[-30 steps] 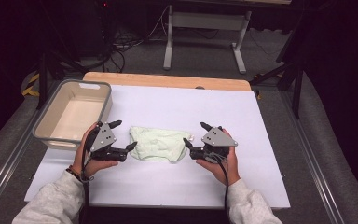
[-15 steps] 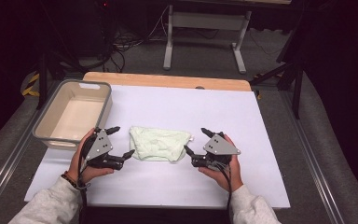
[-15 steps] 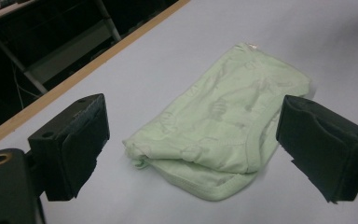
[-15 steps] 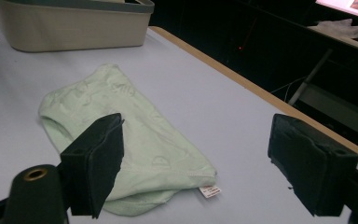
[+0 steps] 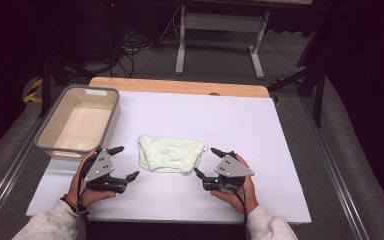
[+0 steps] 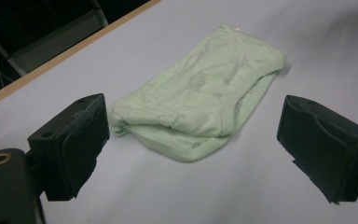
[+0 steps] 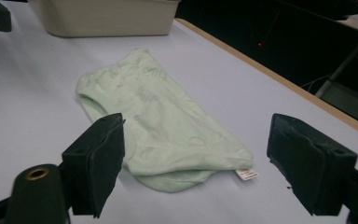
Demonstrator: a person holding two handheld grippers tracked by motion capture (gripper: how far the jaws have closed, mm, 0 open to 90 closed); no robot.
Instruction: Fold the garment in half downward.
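A pale green folded garment (image 5: 171,154) lies flat on the white table top (image 5: 280,150), near its front middle. My left gripper (image 5: 128,161) hovers just left of the garment, open, with nothing between its jaws. My right gripper (image 5: 204,160) hovers just right of it, also open and empty. In the left gripper view the garment (image 6: 200,102) lies ahead of the wide-spread left gripper (image 6: 196,121). In the right gripper view the garment (image 7: 163,121) reaches between the pads of the right gripper (image 7: 200,140); a small white label (image 7: 246,174) sticks out at its near corner.
A grey plastic bin (image 5: 111,117) with a beige inside stands at the table's left, close behind my left hand; its wall (image 7: 107,16) shows beyond the garment. A wooden strip (image 5: 180,86) edges the far side. White surface stretches right of and behind the garment.
Both grippers have drawn back toward the person and the table's front edge, staying open. The garment has not moved.
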